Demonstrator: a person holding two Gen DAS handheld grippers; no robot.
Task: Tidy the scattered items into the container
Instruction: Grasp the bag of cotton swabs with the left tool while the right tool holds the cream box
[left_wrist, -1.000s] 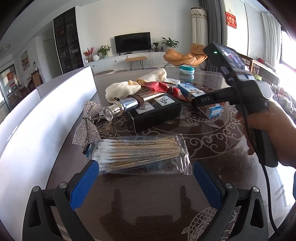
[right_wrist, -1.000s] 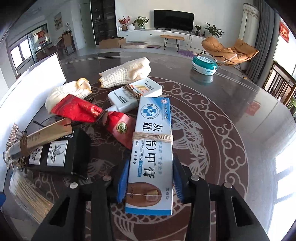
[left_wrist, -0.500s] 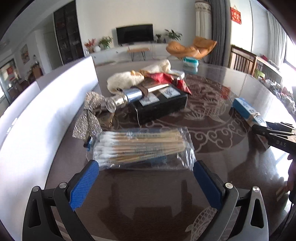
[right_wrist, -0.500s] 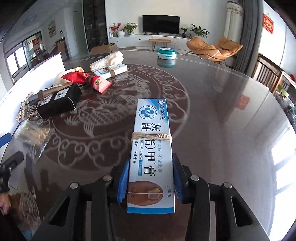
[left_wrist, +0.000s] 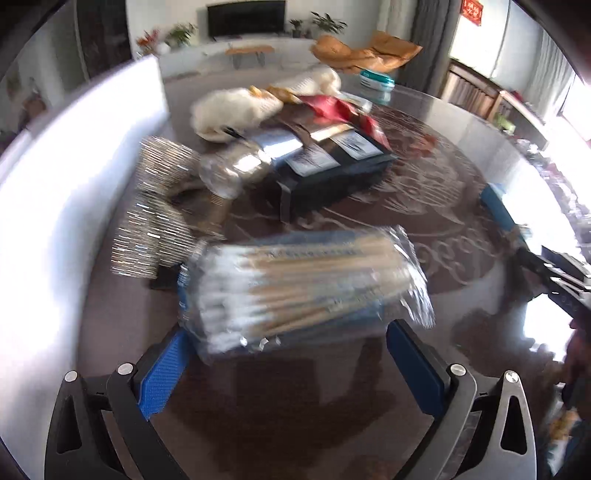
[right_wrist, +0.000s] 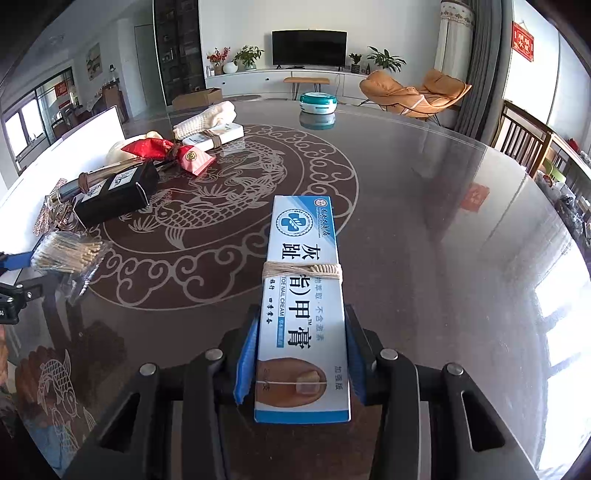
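a bag of cotton swabs lies on the table straight ahead of the left gripper, its long axis running crosswise to the reach, so each end of the bag points toward one blue pad. the left jaws stand wide apart, one on either side of the bag's near edge, holding nothing; the left view is blurred, so whether the pads touch the plastic cannot be told. the right gripper is clamped on a cream box, gripped by its long sides at the near end, the box pointing away from the jaws above the table. the right gripper is well apart from the swabs, on their right, so the left is judged the nearer arm for the bag. beyond the swabs sit a black box, a glittery bow, a red pouch and pale gloves. a white wall rises just left of the swabs, likely the container, though its inside is not shown. closing across the bag's length may crumple it.
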